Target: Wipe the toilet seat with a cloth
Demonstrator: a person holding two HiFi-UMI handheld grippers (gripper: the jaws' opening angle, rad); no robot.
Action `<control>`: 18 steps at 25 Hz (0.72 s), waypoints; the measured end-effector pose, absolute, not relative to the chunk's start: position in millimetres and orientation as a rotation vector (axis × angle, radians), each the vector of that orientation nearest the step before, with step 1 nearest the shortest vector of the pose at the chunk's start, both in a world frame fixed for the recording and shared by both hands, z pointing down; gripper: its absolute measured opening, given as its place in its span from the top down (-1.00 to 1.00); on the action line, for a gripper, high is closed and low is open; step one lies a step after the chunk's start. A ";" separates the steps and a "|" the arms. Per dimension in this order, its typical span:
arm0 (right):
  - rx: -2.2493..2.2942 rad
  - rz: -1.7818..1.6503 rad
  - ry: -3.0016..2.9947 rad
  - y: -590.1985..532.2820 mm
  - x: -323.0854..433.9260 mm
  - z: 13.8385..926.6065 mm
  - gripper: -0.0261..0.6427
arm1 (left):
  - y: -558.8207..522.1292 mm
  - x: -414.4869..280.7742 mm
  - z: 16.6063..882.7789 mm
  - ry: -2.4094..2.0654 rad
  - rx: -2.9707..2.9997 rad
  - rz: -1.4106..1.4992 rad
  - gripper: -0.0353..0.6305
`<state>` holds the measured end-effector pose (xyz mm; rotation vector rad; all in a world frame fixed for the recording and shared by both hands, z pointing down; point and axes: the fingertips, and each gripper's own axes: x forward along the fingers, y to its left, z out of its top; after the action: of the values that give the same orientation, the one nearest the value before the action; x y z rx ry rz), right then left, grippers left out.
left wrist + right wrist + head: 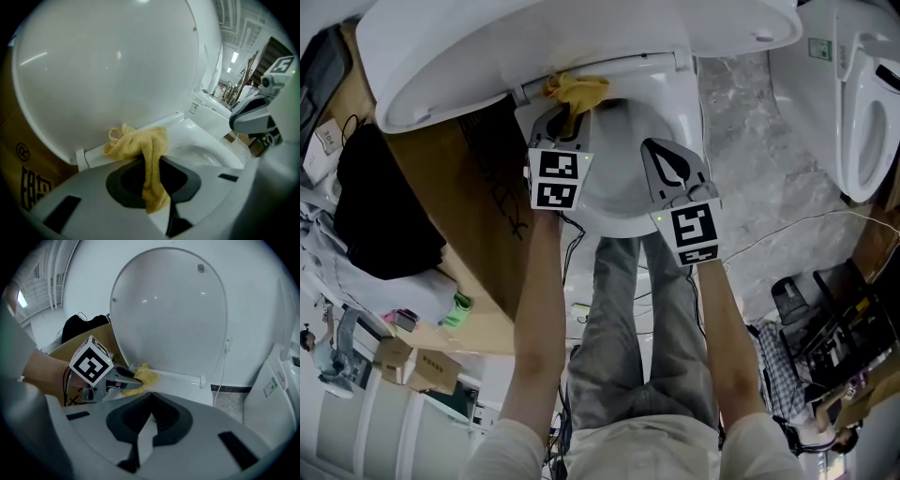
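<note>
A white toilet stands with its lid (534, 47) raised and its seat (614, 217) down. A yellow cloth (575, 91) lies bunched at the back of the seat, by the hinge. My left gripper (571, 118) is shut on the cloth, and a strip of it (151, 178) hangs down between the jaws. The lid (108, 70) fills the left gripper view above the cloth. My right gripper (654, 150) hovers over the bowl to the right, shut and holding nothing. Its own view shows the left gripper (129, 380) on the cloth (145, 375) below the lid (173, 315).
A brown cardboard box (459, 206) and a black bag (375, 206) stand close on the left of the toilet. A second white toilet (862, 112) is at the right. Cables (787, 230) and clutter (834, 319) lie on the floor at the right. The person's legs (637, 319) are in front of the bowl.
</note>
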<state>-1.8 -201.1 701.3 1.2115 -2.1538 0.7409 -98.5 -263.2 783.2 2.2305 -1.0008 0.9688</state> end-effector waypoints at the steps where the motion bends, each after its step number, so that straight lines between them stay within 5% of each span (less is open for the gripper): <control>1: 1.207 0.739 -2.156 -201.0 -3.2 701.1 0.90 | -262.4 -101.8 783.2 -1.008 2.225 0.968 0.65; 18: 1.121 0.718 -2.202 -192.6 -27.2 699.4 0.90 | -243.4 -153.2 784.5 -1.162 2.081 0.965 0.65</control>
<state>-27.2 -192.6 699.4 1.1210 -2.2021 0.7181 -153.2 -243.4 784.5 2.0807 -1.1616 0.9655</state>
